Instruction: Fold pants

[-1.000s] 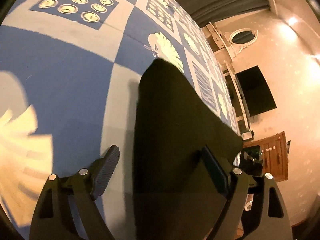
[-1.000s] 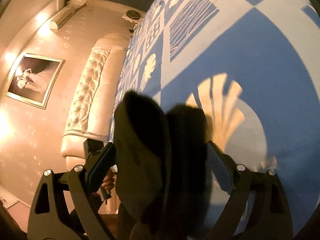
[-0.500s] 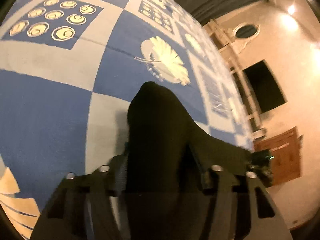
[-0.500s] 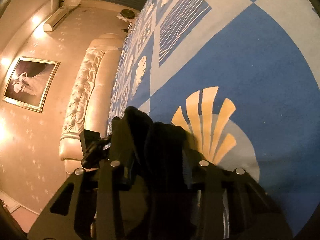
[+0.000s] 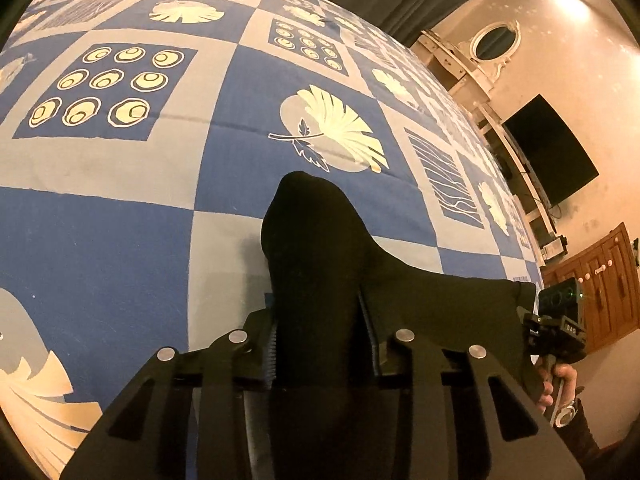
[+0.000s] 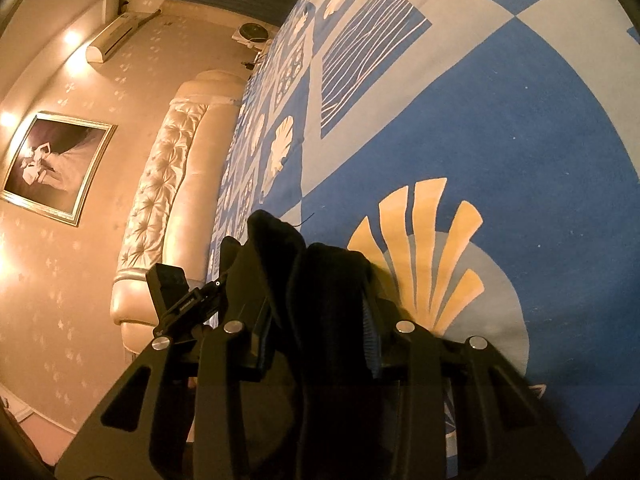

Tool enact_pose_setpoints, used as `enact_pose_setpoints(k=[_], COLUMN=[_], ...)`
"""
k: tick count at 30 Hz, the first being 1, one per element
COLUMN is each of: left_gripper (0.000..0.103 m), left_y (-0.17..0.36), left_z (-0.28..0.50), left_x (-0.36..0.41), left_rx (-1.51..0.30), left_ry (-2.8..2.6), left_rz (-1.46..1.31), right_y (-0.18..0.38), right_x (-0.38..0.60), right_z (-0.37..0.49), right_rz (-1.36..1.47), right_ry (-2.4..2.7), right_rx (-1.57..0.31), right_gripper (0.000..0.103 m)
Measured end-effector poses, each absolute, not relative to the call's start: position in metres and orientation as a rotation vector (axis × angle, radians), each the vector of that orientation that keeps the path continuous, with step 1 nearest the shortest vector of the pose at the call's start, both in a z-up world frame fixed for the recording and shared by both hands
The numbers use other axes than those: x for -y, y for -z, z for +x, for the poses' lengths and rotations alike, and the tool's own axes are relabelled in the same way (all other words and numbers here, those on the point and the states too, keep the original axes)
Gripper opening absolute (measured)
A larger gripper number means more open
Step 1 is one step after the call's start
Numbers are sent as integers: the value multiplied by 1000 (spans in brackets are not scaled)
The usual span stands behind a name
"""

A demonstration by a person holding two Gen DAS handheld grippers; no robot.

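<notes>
**Now 2 grippers pinch the dark pants over the bed**

We see no container. Our left gripper (image 5: pixel 322 346) is closing its jaws on a bunch of the black pants (image 5: pixel 316 248), and the cloth fills the gap. Our right gripper (image 6: pixel 318 344) is clamped on another bunch. The pants lie just over the blue patterned bedcover (image 5: pixel 120 232). Their folds are too dark to read, and the fingers hide the lower part. Beside the bed stand a padded headboard (image 6: pixel 168 184) and a framed picture (image 6: pixel 52 168).
</notes>
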State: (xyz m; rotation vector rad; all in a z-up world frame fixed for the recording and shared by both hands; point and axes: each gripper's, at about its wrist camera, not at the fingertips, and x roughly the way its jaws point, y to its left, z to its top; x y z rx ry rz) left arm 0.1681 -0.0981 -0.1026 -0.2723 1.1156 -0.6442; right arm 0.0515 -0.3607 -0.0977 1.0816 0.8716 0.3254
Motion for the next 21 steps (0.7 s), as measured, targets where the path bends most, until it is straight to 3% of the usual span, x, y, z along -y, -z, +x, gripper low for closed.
enact_pose_setpoints(k=[21], left_gripper=[32], left_y=[100], left_z=[191], left_x=[56], left_rx=[-1112], left_ry=[604], left_rz=[-327], right_y=[100], right_x=[332], right_z=[84], right_rz=[1095], right_ry=[-331], right_rx=[-868], right_gripper=[34])
